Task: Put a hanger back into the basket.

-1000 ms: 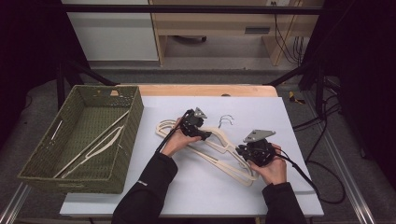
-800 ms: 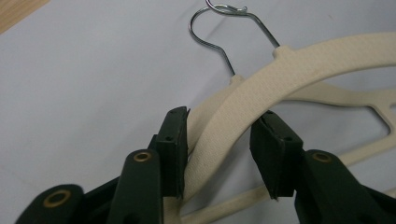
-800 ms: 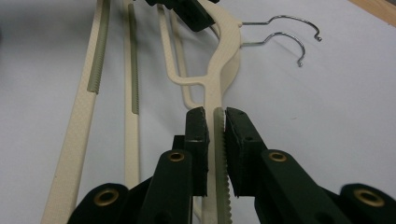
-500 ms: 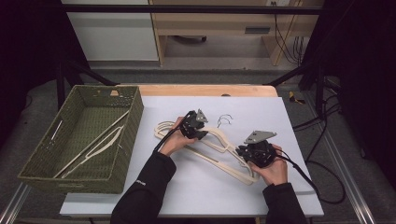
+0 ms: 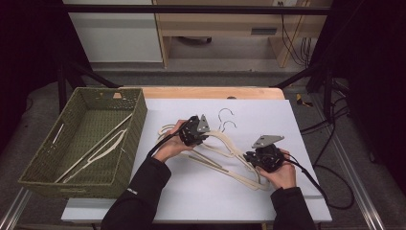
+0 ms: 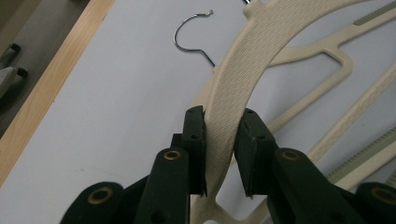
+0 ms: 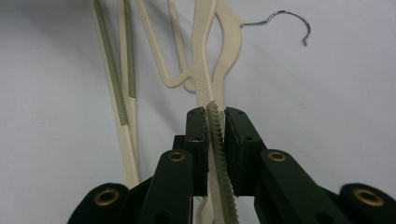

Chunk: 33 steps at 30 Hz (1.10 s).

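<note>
Two cream plastic hangers [image 5: 225,149] lie crossed on the white table [image 5: 268,115], their wire hooks [image 5: 225,113] pointing away from me. My left gripper [image 5: 194,130] [image 6: 222,116] has just been closing and now pinches the textured arm of a hanger [image 6: 247,56] between its pads; a hook [image 6: 187,32] shows beyond it. My right gripper [image 5: 263,157] [image 7: 215,114] is shut on a hanger arm [image 7: 205,56] with a green ridged strip, near the lower right end. Another hook [image 7: 285,16] sits ahead of it.
A green woven basket [image 5: 139,120] stands at the table's left edge with several cream hangers [image 5: 95,148] inside. A wooden strip [image 5: 210,92] runs along the far edge. Black cables [image 5: 330,182] trail off the right side.
The left gripper's jaws have closed onto the hanger arm and the hand has risen slightly. The hooks have shifted a little. The right hand has stayed put.
</note>
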### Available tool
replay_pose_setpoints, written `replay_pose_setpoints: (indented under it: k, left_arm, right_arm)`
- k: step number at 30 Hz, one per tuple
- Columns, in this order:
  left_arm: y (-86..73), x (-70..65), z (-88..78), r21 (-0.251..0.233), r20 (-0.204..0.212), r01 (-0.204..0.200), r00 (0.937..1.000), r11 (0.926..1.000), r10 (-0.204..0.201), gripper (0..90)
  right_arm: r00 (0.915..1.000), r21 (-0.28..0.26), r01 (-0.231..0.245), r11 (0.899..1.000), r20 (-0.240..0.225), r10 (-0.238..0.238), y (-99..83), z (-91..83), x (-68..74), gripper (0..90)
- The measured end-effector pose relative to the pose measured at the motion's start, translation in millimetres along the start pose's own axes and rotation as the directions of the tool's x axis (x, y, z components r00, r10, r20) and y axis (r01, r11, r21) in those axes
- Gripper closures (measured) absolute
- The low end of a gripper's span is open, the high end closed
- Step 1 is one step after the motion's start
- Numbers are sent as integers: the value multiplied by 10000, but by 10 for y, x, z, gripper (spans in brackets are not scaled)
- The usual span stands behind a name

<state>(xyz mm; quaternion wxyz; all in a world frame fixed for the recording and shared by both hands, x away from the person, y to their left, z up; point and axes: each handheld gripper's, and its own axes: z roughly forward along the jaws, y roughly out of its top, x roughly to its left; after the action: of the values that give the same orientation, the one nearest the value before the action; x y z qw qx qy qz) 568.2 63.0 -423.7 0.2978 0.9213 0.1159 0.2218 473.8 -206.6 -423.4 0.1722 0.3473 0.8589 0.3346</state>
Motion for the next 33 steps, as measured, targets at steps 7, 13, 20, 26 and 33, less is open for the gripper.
replay_pose_setpoints:
  k: [7, 13, 20, 26, 33]
  left_arm:
    - [-46, -61, -125, -175, 3, 119, 9999, 9998, -119, 754]
    - [-67, -146, -204, -240, -58, 149, 9999, 9996, -151, 758]
    - [-83, -233, -287, -268, -115, -17, 9999, 9996, 14, 758]
    - [-104, -292, -330, -107, 28, 67, 10000, 9999, -67, 755]
    - [-79, -368, -571, -493, 492, 515, 9976, 9975, -491, 576]
  right_arm:
    - [9998, -536, -168, 9984, -68, 165, 45, 0, 2, 597]
    - [9999, -1522, 117, 9883, -70, -129, 254, 61, 72, 444]
    - [9984, -970, 445, 9943, -303, -476, 522, 396, 132, 603]
    - [9933, -662, 338, 9972, -1083, -408, 543, 464, 175, 777]
    - [9730, -849, 733, 9937, -2125, -899, 514, 291, 236, 811]
